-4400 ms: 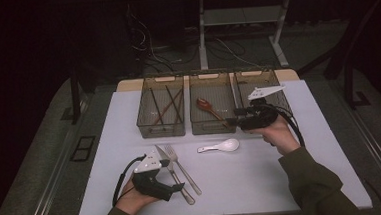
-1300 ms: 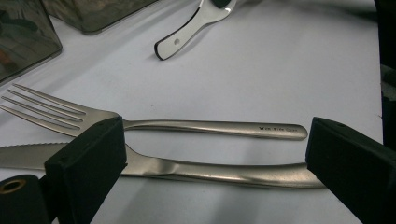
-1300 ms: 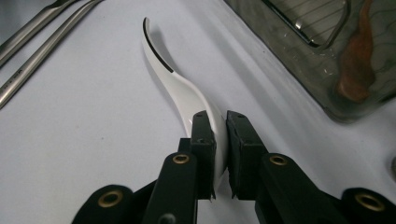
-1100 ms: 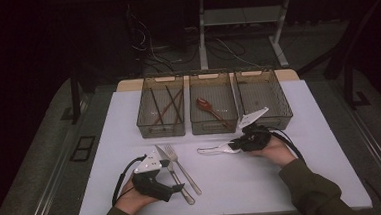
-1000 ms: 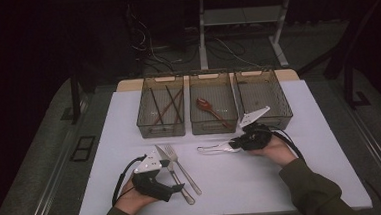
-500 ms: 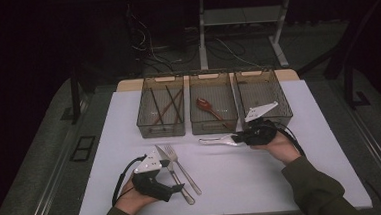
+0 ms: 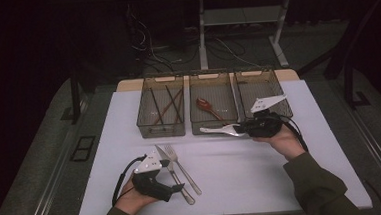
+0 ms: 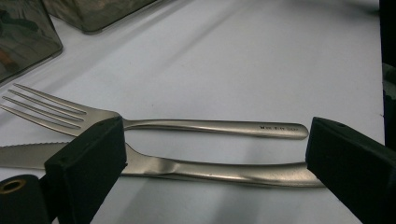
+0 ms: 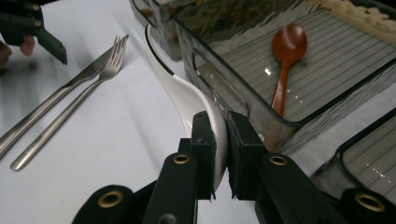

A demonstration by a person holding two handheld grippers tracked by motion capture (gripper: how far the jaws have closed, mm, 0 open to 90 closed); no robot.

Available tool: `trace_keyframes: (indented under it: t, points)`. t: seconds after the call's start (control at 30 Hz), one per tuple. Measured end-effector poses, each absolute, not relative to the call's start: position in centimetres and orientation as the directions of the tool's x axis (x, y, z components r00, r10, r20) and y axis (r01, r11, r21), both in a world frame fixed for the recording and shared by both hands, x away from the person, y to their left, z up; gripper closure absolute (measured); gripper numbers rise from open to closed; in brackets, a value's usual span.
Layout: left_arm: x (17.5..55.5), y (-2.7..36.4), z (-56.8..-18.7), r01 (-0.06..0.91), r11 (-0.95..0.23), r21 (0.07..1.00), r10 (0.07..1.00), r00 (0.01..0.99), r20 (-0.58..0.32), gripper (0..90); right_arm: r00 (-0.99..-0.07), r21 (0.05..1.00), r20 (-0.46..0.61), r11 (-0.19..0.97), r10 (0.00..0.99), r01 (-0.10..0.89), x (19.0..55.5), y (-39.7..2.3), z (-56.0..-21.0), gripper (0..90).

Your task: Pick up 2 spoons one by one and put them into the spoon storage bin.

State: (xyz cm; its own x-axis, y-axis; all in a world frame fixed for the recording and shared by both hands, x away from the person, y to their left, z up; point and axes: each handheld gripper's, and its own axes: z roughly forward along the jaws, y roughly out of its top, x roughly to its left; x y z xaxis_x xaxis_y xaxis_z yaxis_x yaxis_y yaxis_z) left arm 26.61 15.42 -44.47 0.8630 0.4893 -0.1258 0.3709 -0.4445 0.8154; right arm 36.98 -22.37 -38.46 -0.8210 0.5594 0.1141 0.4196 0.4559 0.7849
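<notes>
White ceramic spoon (image 7: 220,130) is clamped in the right gripper (image 7: 245,130), its long axis parallel to the table's (image 7: 284,192) far edge, free end leftward; the left gripper (image 8: 212,158) is held open.

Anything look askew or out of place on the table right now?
Nothing stands out. The right tongs grip the white spoon by its bowl edge beside the middle bin; the fork and knife lie side by side, undisturbed.

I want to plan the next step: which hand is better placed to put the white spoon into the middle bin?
Right. The right gripper already pinches the white spoon beside the middle bin. The left gripper is open over the knife, near the table's front edge.
</notes>
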Motion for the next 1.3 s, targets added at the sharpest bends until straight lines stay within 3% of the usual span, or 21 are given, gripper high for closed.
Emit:
trace_keyframes:
  t: [0.6, 1.3]
  points:
    - [26.7, 15.4, -44.5, 0.375, -0.441, 0.816, 0.492, 0.861, -0.13, 4.5, -0.795, 0.832, 0.093, 0.392, 0.599, 0.392, 38.8, -21.7, -36.8, 81.4]
    - [26.6, 15.4, -44.5, 0.37, -0.445, 0.816, 0.487, 0.864, -0.126, 4.5, -0.764, 0.733, 0.004, 0.518, 0.645, 0.441, 42.9, -19.1, -37.9, 81.2]
